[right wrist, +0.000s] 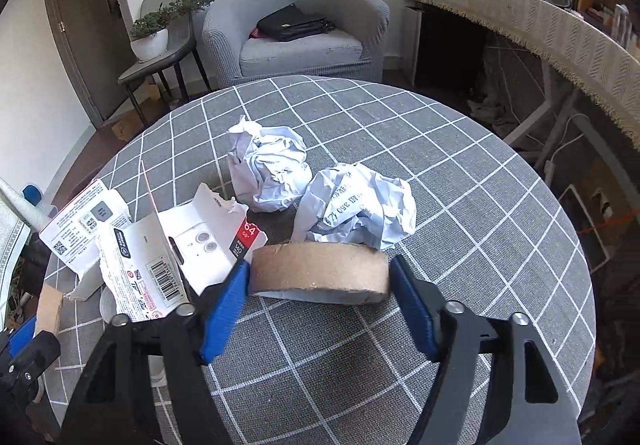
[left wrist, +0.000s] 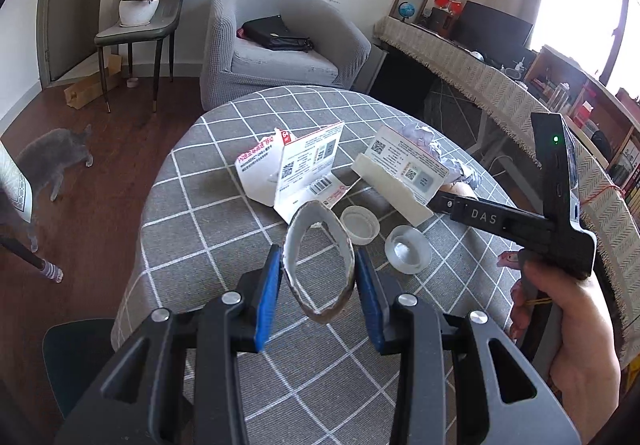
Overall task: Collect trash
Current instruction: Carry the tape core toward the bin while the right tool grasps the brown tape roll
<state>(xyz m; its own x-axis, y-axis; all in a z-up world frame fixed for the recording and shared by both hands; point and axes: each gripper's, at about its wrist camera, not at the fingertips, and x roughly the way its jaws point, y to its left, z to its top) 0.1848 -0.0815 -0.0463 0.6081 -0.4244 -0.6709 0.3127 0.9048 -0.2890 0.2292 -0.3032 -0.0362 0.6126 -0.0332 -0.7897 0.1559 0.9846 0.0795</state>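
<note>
My left gripper (left wrist: 318,277) is shut on a squashed cardboard tape ring (left wrist: 296,245), held above the grey checked table (left wrist: 224,213). My right gripper (right wrist: 320,281) is shut on a second cardboard tape ring (right wrist: 320,271), lying flat between the blue pads just above the cloth. The right gripper also shows at the right of the left wrist view. Torn white packaging (left wrist: 296,161) (right wrist: 160,257), two white plastic lids (left wrist: 360,223) (left wrist: 408,249) and two crumpled paper balls (right wrist: 268,169) (right wrist: 360,205) lie on the table.
A grey armchair (left wrist: 280,41) with a black bag stands behind the table. A chair with a potted plant (left wrist: 140,5) is at the left. A grey cat (left wrist: 56,161) walks on the wooden floor. A long cloth-covered desk (left wrist: 500,85) runs along the right.
</note>
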